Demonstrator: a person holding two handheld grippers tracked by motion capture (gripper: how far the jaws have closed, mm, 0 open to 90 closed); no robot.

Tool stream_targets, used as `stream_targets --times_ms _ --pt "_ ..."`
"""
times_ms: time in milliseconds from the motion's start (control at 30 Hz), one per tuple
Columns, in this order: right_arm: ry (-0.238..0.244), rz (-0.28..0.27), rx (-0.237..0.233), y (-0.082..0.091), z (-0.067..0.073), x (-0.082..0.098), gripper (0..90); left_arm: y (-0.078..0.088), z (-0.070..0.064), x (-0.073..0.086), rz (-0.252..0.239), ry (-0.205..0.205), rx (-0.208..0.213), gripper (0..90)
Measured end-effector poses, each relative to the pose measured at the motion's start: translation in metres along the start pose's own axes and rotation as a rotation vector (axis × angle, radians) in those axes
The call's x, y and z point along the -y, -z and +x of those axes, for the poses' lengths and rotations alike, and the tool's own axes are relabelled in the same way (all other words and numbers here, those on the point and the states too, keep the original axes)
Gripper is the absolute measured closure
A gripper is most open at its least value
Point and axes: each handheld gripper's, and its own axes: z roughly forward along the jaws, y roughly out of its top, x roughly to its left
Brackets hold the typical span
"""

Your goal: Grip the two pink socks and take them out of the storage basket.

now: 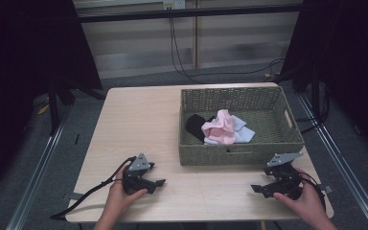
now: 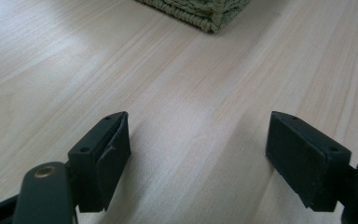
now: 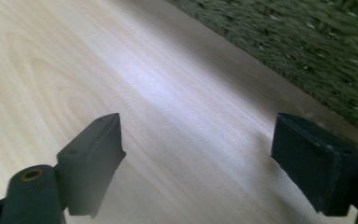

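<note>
**Operator:** Both hands are resting at the near edge of the pale wooden surface [image 1: 139, 120], each one holding a black two-jaw gripper low over the bare wood. Left gripper [image 1: 159, 183] is sitting near the front left corner of the basket; right gripper [image 1: 255, 189] is sitting just in front of the basket's near right corner.

**Recorder:** Noting jaw state?

**Operator:** Left gripper [image 2: 198, 154]: jaws are standing wide apart, nothing between them, plain wood grain showing through the gap. Right gripper [image 3: 198, 158]: the same, spread about as wide as they go, empty, pads touching nothing.

**Recorder:** And the work items?

**Operator:** All are lying inside the rectangular olive-green woven basket [image 1: 268, 98], bunched toward its near left part: a crumpled pink cloth [image 1: 220, 127] on top, a pale blue cloth [image 1: 243, 133] partly under it on the right, a black cloth [image 1: 195, 125] touching it on the left. Nothing is lying on the surface outside the basket.

**Recorder:** Step in hand?

**Operator:** Judging this as a rest pose with neither gripper engaged. If the cloths are to come out, the next move is calling for a lift over the near wall, then a descent onto the pink cloth, since it is sitting uppermost. Risk: soft folds may be dragging a neighbouring cloth along.
</note>
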Motion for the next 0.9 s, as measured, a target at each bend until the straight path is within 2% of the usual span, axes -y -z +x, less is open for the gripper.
stream_targets --times_ms 133,200,367,667,700,733,867,900 --pt "0.032 0.049 -0.011 0.01 0.003 -0.012 16.8 0.0 0.0 0.0 0.001 0.0 0.003 20.3" --pt "0.037 0.052 -0.018 0.013 0.004 -0.015 16.8 0.0 0.0 0.0 0.001 0.0 0.003 20.3" --pt "0.072 0.065 -0.05 0.033 0.01 -0.038 17.6 0.0 0.0 0.0 0.004 -0.004 0.003 20.3" --pt "0.085 0.116 -0.1 0.055 0.015 -0.08 18.7 0.0 0.0 0.0 0.006 -0.005 0.001 20.3" --pt "0.085 0.116 -0.1 0.055 0.015 -0.08 18.7 0.0 0.0 0.0 0.006 -0.005 0.001 20.3" --pt "0.09 0.114 -0.109 0.059 0.016 -0.091 18.6 0.0 0.0 0.0 0.003 -0.001 0.001 20.3" --pt "0.101 0.113 -0.121 0.065 0.018 -0.105 18.6 0.0 0.0 0.0 0.006 -0.005 0.002 20.2" --pt "0.113 0.103 -0.13 0.069 0.02 -0.115 18.6 0.0 0.0 0.0 0.006 -0.006 0.002 20.2"
